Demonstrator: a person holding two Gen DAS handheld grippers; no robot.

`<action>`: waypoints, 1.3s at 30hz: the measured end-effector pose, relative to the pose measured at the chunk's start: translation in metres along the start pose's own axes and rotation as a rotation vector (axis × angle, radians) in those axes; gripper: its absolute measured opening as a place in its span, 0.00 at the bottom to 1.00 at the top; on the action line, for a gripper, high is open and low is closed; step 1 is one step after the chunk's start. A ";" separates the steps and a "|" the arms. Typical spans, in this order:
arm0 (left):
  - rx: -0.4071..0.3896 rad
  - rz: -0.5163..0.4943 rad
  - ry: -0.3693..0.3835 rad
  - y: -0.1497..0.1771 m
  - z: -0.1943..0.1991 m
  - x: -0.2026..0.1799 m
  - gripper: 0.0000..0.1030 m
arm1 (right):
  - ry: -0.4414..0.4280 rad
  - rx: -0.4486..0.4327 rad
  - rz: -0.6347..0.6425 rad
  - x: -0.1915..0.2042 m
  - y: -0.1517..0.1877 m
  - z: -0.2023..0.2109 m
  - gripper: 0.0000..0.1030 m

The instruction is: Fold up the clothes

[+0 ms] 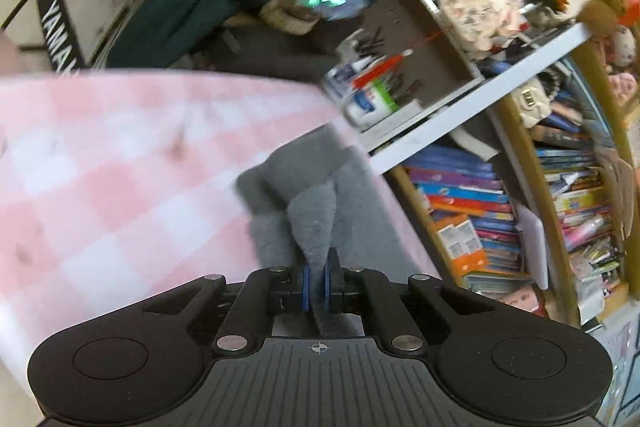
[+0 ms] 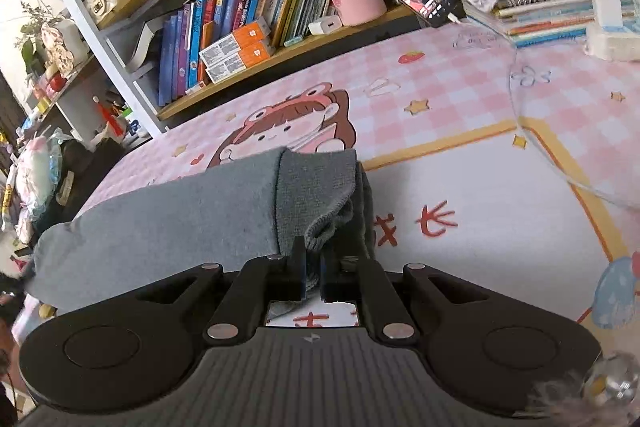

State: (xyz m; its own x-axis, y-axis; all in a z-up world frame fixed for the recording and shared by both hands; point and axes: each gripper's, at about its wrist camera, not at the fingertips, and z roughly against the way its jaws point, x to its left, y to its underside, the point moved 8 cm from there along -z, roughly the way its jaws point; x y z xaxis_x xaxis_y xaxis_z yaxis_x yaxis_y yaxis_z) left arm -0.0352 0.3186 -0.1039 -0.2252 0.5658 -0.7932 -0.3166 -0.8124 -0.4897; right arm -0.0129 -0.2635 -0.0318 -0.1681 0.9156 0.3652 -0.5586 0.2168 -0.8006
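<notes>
Both grippers, left gripper (image 1: 316, 281) and right gripper (image 2: 314, 269), have fingers pinched tight on the grey garment (image 2: 168, 211) over the pink checked bench (image 2: 460, 95); I'd keep the 2 ends level and taut.

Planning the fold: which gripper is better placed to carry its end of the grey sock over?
Right gripper, probably: it pinches the grey knit sock at its ribbed cuff above the open pink checked mat. The left gripper clamps bunched fabric.
</notes>
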 end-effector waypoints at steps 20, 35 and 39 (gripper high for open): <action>0.003 -0.048 0.008 0.004 -0.001 -0.008 0.06 | 0.084 0.083 0.045 -0.020 0.017 -0.022 0.07; -0.077 -0.235 -0.150 0.003 0.021 -0.029 0.53 | 0.173 -0.103 0.230 0.011 -0.005 0.010 0.74; -0.072 -0.252 -0.166 0.006 0.020 -0.030 0.59 | 0.153 -0.115 0.297 0.027 -0.004 0.011 0.84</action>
State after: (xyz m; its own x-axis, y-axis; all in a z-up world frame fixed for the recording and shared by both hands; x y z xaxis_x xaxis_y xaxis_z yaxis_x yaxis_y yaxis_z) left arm -0.0489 0.2994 -0.0754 -0.2970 0.7615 -0.5761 -0.3167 -0.6478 -0.6929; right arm -0.0242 -0.2434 -0.0134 -0.1810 0.9826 0.0405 -0.4072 -0.0374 -0.9126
